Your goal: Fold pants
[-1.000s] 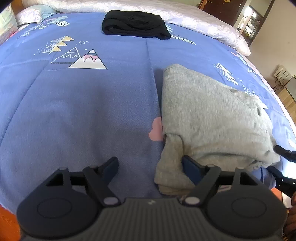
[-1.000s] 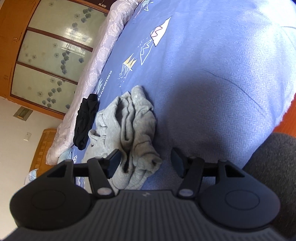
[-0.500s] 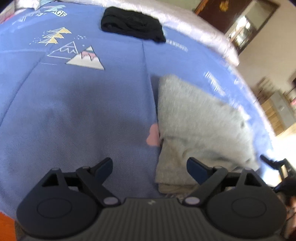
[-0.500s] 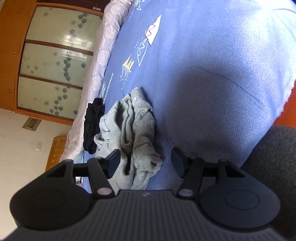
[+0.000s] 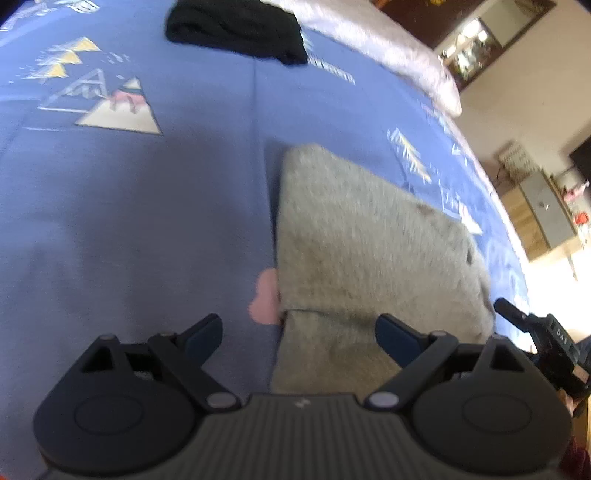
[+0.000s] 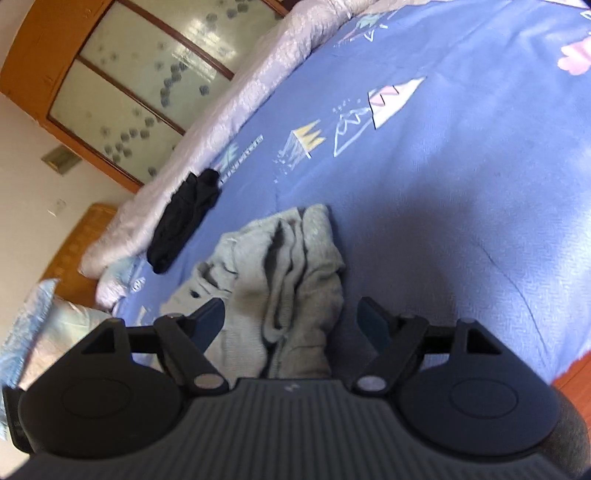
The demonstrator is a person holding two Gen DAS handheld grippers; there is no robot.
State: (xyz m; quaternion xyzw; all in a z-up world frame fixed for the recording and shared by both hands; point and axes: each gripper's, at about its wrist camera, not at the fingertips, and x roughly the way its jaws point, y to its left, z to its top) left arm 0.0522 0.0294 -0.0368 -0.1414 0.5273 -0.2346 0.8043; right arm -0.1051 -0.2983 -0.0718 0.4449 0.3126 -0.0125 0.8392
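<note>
The grey pants [image 5: 365,254] lie folded in a thick stack on the blue bedspread [image 5: 147,221]. In the right wrist view the pants [image 6: 291,280] show their layered, rumpled edge. My left gripper [image 5: 299,330] is open and empty, hovering just in front of the near end of the stack. My right gripper [image 6: 291,319] is open and empty, close over the near end of the pants. The right gripper's tip also shows at the right edge of the left wrist view [image 5: 532,325].
A black folded garment [image 5: 236,29] lies near the far edge of the bed, also seen in the right wrist view [image 6: 184,218]. A pale quilt [image 6: 236,107] runs along the bed's far side. A wooden wardrobe [image 6: 122,70] stands behind it.
Both grippers have pulled back and tilted away from the pants. The left gripper's jaws have spread wider, off the fabric. The right wrist view has swung round; the pants stay put.
</note>
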